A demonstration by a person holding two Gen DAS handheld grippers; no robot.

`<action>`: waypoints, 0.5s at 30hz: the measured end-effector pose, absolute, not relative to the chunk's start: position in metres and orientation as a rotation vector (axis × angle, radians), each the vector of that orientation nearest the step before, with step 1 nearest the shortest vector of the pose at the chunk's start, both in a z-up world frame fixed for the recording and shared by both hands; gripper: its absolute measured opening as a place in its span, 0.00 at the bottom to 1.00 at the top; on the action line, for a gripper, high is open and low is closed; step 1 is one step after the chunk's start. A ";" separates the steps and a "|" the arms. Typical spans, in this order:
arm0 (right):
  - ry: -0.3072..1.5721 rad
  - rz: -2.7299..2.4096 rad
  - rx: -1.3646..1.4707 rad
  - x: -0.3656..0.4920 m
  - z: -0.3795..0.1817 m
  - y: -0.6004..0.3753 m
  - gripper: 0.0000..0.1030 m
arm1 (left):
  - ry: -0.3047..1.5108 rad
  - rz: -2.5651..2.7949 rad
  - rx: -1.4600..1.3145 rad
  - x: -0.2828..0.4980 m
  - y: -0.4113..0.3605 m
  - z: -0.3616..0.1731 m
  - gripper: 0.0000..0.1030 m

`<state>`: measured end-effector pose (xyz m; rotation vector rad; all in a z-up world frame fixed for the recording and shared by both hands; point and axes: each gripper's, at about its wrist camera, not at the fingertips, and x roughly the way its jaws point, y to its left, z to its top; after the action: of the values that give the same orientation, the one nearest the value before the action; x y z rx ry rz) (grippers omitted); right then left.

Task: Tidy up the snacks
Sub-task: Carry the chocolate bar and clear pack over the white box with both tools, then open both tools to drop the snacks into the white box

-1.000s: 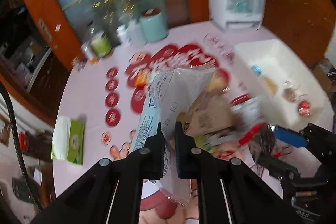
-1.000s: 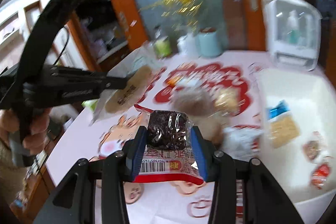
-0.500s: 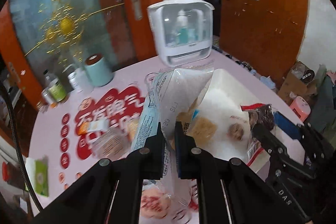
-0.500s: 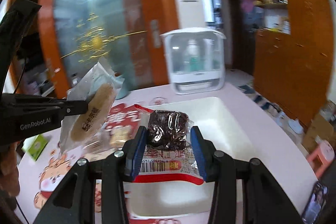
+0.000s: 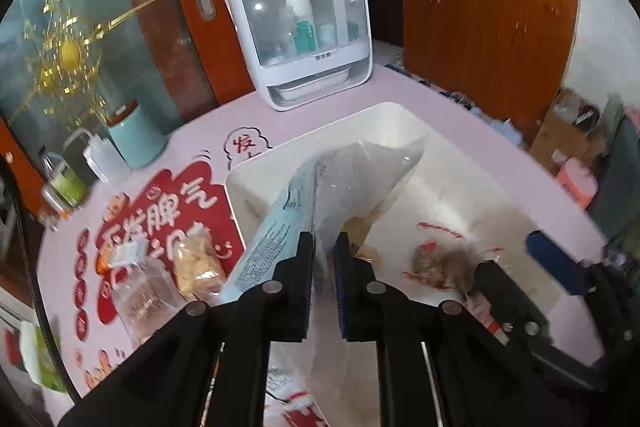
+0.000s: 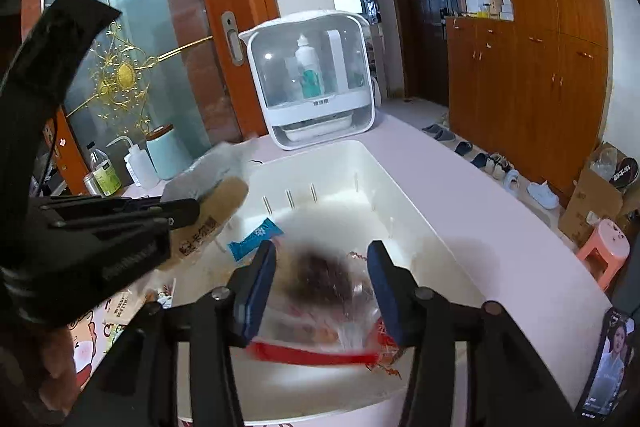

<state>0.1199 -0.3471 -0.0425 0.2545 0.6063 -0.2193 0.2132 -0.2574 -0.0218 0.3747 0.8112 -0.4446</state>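
My left gripper [image 5: 323, 247] is shut on a clear-and-blue snack packet [image 5: 352, 183] holding a round biscuit, held over the left part of the white bin [image 5: 256, 179]. The same packet [image 6: 224, 199] shows in the right wrist view beside the left gripper. My right gripper [image 6: 322, 267] is open over the bin [image 6: 404, 195]. The dark brownie packet with a red edge [image 6: 324, 279] is blurred between its spread fingers, dropping into the bin. A blue wrapper [image 6: 256, 239] lies in the bin.
A white dome-shaped appliance [image 5: 304, 27] stands behind the bin. Loose snack packets [image 5: 196, 263] lie on the pink table left of the bin. A teal canister [image 5: 136, 139] and bottles stand at the back left. A phone [image 6: 608, 359] lies at the right edge.
Both grippers moved forward and down over the bin. My right gripper opened and let go of the brownie packet. My left gripper still holds its packet.
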 end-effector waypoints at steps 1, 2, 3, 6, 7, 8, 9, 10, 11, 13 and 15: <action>0.612 -0.219 0.251 0.121 -0.044 -0.347 0.53 | 0.814 -0.450 0.384 0.213 -0.257 -0.024 0.21; 0.617 -0.222 0.249 0.122 -0.046 -0.346 0.56 | 0.816 -0.449 0.389 0.213 -0.256 -0.026 0.29; 0.621 -0.233 0.248 0.123 -0.047 -0.346 0.58 | 0.808 -0.437 0.386 0.213 -0.254 -0.027 0.51; 0.618 -0.229 0.282 0.123 -0.050 -0.348 0.64 | 0.733 -0.367 0.388 0.205 -0.246 -0.020 0.82; 0.615 -0.222 0.294 0.121 -0.051 -0.349 0.65 | 0.716 -0.361 0.393 0.202 -0.244 -0.018 0.82; 0.613 -0.208 0.305 0.120 -0.051 -0.348 0.65 | 0.704 -0.356 0.392 0.199 -0.242 -0.015 0.82; 0.613 -0.203 0.308 0.120 -0.051 -0.347 0.65 | 0.699 -0.350 0.387 0.195 -0.239 -0.014 0.82; 0.610 -0.207 0.304 0.119 -0.050 -0.345 0.65 | 0.691 -0.343 0.378 0.191 -0.235 -0.011 0.82; 0.604 -0.213 0.292 0.118 -0.049 -0.342 0.65 | 0.683 -0.335 0.371 0.187 -0.231 -0.009 0.83; 0.598 -0.212 0.272 0.117 -0.046 -0.336 0.65 | 0.670 -0.316 0.363 0.182 -0.224 -0.005 0.83; 0.594 -0.200 0.272 0.115 -0.044 -0.333 0.65 | 0.656 -0.296 0.359 0.176 -0.218 0.000 0.83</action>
<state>0.1147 -0.3327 -0.0438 0.2717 0.5940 -0.2000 0.1757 -0.2178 -0.0001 0.3587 0.6560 -0.2963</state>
